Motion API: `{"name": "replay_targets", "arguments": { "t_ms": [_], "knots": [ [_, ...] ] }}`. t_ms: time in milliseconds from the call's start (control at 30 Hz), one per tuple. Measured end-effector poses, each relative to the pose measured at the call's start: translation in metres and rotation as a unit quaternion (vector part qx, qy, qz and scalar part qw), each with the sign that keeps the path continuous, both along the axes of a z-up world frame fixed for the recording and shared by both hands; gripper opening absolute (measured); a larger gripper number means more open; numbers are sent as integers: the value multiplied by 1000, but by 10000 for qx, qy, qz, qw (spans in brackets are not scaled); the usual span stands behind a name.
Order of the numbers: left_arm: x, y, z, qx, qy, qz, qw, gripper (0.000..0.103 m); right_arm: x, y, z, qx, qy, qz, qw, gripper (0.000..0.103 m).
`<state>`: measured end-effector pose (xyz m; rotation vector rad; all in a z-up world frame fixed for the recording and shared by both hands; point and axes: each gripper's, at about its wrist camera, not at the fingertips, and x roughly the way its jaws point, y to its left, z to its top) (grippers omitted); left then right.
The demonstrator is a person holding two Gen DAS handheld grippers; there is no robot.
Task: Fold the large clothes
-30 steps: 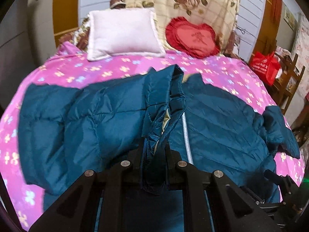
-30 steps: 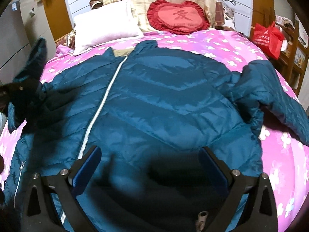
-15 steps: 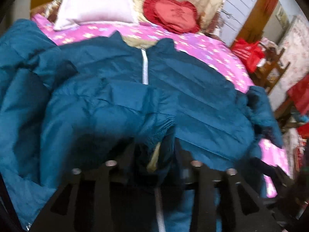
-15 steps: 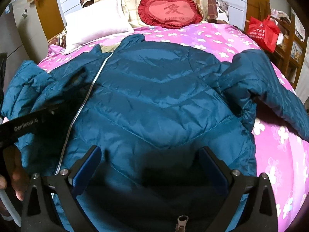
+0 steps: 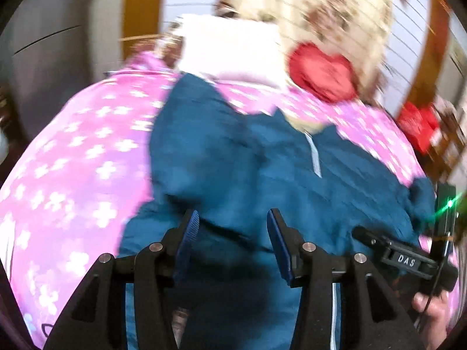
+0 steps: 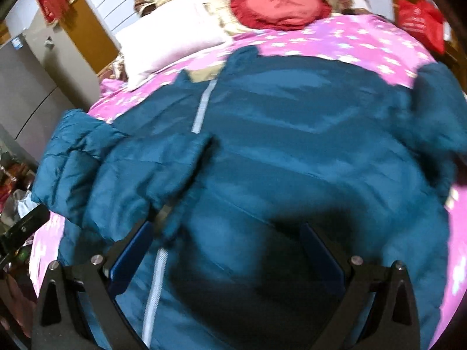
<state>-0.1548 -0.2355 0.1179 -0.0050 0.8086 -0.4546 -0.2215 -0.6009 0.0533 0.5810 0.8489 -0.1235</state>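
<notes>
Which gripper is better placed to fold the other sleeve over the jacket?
Probably the right gripper: it is open, and the unfolded sleeve lies on its side. The left gripper, also open, is beside the folded sleeve.

Motion-blurred pillows (image 5: 233, 46) and floral blanket (image 5: 321, 14), jacket (image 6: 292, 145) hem cut off below, red bag (image 6: 420, 20) clipped at edge

A pink flowered bedsheet (image 6: 364, 43) fills mid-frame. At the top lie a white pillow (image 6: 169, 40) and a red heart cushion (image 6: 280, 3); a red bag (image 6: 420, 20) sits upper right.
</notes>
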Motion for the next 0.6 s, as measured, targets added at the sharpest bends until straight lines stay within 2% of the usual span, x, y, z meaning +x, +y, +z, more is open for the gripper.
{"name": "replay_targets", "arguments": {
  "t_ms": [133, 167, 200, 233, 267, 300, 433, 533, 600],
  "knots": [
    [20, 23, -5, -337, 111, 294, 9989, 29, 32, 19, -7, 90, -31, 231, 9997, 100],
    [24, 27, -7, -410, 129, 325, 9985, 29, 37, 23, -9, 31, -23, 284, 9996, 88],
    [27, 32, -8, -437, 129, 378, 9982, 29, 44, 29, -10, -128, -7, 372, 9992, 58],
    [28, 34, -8, -430, 126, 419, 9981, 29, 48, 32, -9, -255, -3, 464, 9986, 41],
    [30, 37, -11, -426, 132, 463, 9979, 29, 49, 33, -5, -353, -31, 463, 9983, 26],
    [32, 40, -12, -432, 144, 487, 9978, 29, 47, 30, 0, -403, -117, 444, 9981, 19],
    [41, 47, -15, -621, 271, 487, 9965, 29, 32, 6, 28, -900, -509, 199, 9944, 11],
    [41, 43, -18, -372, 201, 594, 9973, 29, 22, -24, 44, -1369, -508, -164, 9891, 8],
    [41, 43, -19, -390, 221, 580, 9973, 29, 16, -44, 47, -1498, -445, -367, 9870, 8]
  ]
}}
